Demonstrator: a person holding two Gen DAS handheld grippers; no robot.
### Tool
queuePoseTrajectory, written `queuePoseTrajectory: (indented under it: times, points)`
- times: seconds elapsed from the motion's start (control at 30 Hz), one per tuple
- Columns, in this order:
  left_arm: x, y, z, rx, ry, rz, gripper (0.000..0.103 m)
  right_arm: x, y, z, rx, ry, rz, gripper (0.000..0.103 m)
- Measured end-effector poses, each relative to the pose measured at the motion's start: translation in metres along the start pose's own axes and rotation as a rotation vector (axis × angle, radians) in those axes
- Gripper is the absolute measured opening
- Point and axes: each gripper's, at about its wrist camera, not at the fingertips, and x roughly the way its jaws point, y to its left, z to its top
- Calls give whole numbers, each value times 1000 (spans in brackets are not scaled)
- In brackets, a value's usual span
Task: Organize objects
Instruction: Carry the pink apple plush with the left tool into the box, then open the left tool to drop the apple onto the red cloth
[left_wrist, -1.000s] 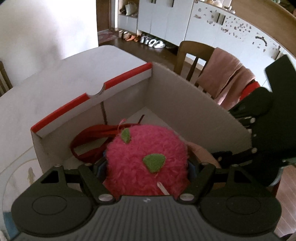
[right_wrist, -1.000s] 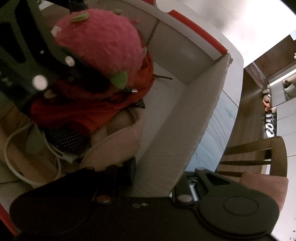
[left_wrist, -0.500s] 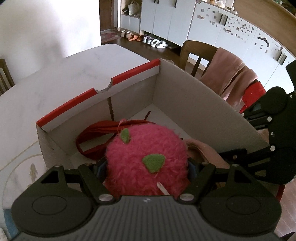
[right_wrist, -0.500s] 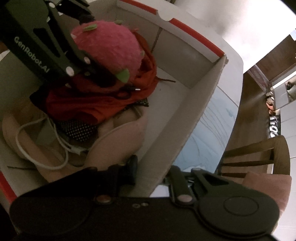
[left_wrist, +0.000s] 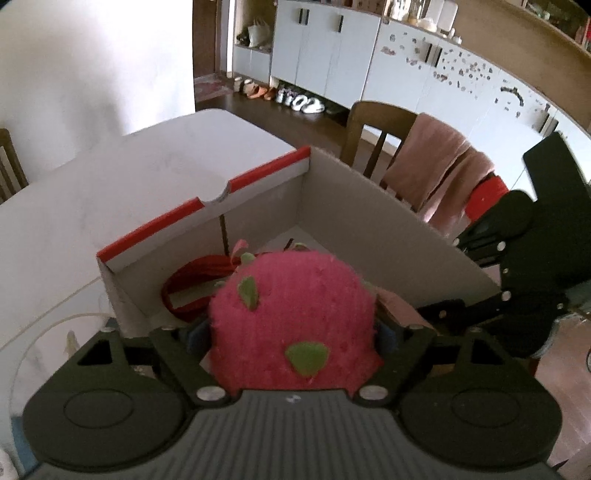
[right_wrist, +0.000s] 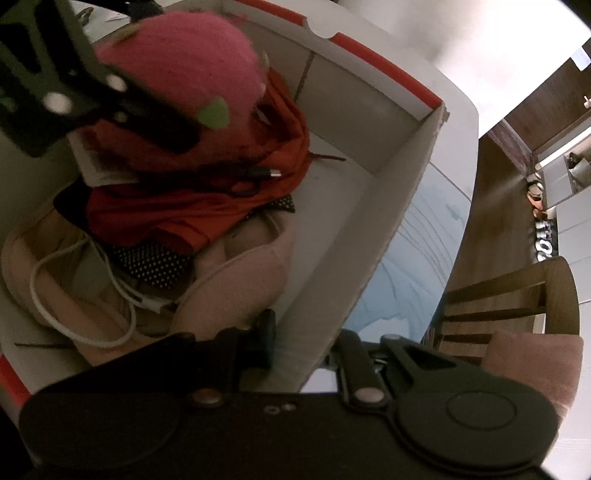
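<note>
On a white dining table (left_wrist: 110, 192) stands a red-trimmed cardboard box (left_wrist: 369, 229) — left gripper (left_wrist: 293, 332) clasps the pink plush fruit (left_wrist: 295, 317) directly above its contents; right gripper (right_wrist: 303, 345) pinches the near wall.

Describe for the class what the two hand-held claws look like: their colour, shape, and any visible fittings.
The left claw is matte black, with a ribbed grey deck, two round black discs, silver pivot screws, angled link arms with triangular cut-outs, and blue finger pads. The right claw has the same black build, with round discs and silver screws. No sleeves, hands or cables on either claw show.
</note>
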Motion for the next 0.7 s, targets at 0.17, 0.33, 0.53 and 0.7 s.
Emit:
queuePoseTrajectory:
  times: [0.17, 0.33, 0.53, 0.7]
  points:
    - [-19, 3, -2, -29, -36, -25, 85, 3, -4, -1, -4, 3, -3, 13]
    - [-41, 5, -1, -54, -77, -40, 85, 2, -2, -1, -6, 8, -7, 13]
    - [-74, 12, -6, -63, -135, -35, 86, -1, 1, 0, -1, 12, -6, 12]
    - [-106, 38, -21, -108, -176, 7, 86, -3, 1, 0, 10, 15, -1, 12]
